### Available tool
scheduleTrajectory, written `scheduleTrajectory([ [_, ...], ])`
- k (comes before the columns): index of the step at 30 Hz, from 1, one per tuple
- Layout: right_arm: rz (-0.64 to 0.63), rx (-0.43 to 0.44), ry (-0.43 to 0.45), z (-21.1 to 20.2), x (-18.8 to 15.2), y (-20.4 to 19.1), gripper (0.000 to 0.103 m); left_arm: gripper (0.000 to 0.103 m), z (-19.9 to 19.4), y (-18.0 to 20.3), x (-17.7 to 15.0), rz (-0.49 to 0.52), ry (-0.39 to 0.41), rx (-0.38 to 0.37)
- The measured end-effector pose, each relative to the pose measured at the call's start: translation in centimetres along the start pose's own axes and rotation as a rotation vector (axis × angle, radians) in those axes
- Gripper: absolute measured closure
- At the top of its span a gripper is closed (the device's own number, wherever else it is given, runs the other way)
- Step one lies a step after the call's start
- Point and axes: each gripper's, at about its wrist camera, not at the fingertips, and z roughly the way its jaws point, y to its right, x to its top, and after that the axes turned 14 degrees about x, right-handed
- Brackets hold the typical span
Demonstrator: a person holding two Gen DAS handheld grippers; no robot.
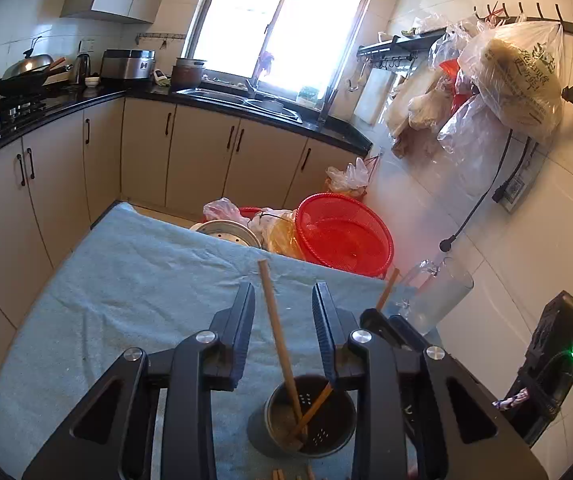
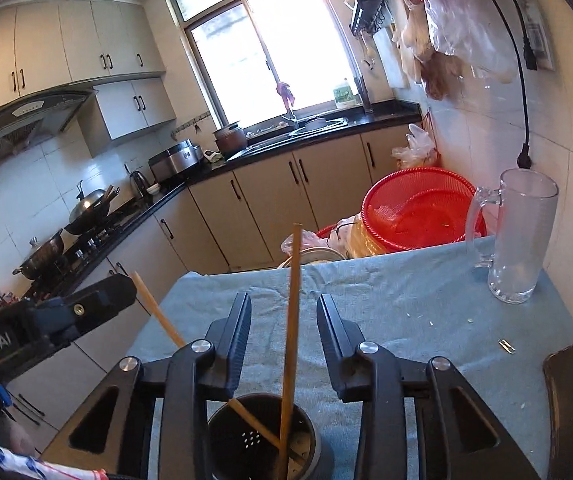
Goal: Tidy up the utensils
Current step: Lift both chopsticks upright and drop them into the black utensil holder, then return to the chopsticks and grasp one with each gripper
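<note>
A dark metal cylindrical utensil holder with small drain holes (image 1: pixel 310 416) stands on the tabletop covered with a light blue cloth (image 1: pixel 126 288), close to its near edge. Two long wooden chopsticks lean inside it, their lower ends on the bottom of the holder and their shafts crossing.

In the left wrist view the left claw (image 1: pixel 284 304) hangs just above the holder with its jaws apart. One wooden chopstick (image 1: pixel 276 320) rises between the two fingers (image 1: pixel 242 328) without either pad pressing on it; there is clear space on both sides. The other wooden chopstick (image 1: pixel 386 290) slants off toward the right side of the tabletop, partly hidden behind the black body of the right claw.

In the right wrist view the right claw (image 2: pixel 284 312) is likewise above the same holder (image 2: pixel 262 436), jaws apart. The chopstick (image 2: pixel 292 320) stands nearly upright between its fingers (image 2: pixel 334 332), touched by neither. The second chopstick (image 2: pixel 158 312) leans away to the left, passing beside the left claw's black housing.

A clear glass mug with a handle (image 2: pixel 518 236) stands upright near the far right corner of the tabletop, well apart from the holder. Beyond the far edge sits a red plastic mesh basket (image 2: pixel 418 208).
</note>
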Motion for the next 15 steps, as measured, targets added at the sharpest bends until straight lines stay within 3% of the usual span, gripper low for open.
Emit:
scheduleTrajectory([
  [4, -0.008, -0.001, 0.011, -2.0, 0.5, -0.8, 0.066, 0.074, -2.3, -1.2, -0.4, -0.024, -0.004, -0.027],
  [6, -0.020, -0.010, 0.021, -3.7, 0.8, -1.2, 0.062, 0.065, -4.1, -1.9, -1.1, -0.017, 0.006, -0.032],
  [8, -0.038, -0.032, 0.026, -6.1, 0.9, -1.4, 0.045, 0.050, -6.0, -2.9, -2.5, -0.002, 0.024, -0.019],
  [9, -0.042, -0.043, 0.019, -7.2, 0.7, -1.3, 0.029, 0.047, -6.7, -3.4, -3.4, 0.008, 0.026, -0.009],
  [10, -0.047, -0.057, -0.006, -8.5, 0.1, -1.1, 0.019, 0.042, -7.2, -3.9, -4.6, 0.023, 0.019, 0.001],
  [11, -0.048, -0.060, -0.031, -9.1, -0.4, -0.9, 0.019, 0.040, -7.3, -4.3, -5.8, 0.043, 0.003, 0.010],
  [14, -0.053, -0.041, -0.241, -10.1, -4.2, 0.5, 0.020, 0.040, -6.3, -5.1, -9.4, 0.096, -0.083, 0.027],
  [15, -0.056, -0.041, -0.313, -10.0, -5.6, 0.9, 0.028, 0.040, -5.5, -5.4, -11.0, 0.113, -0.140, 0.030],
])
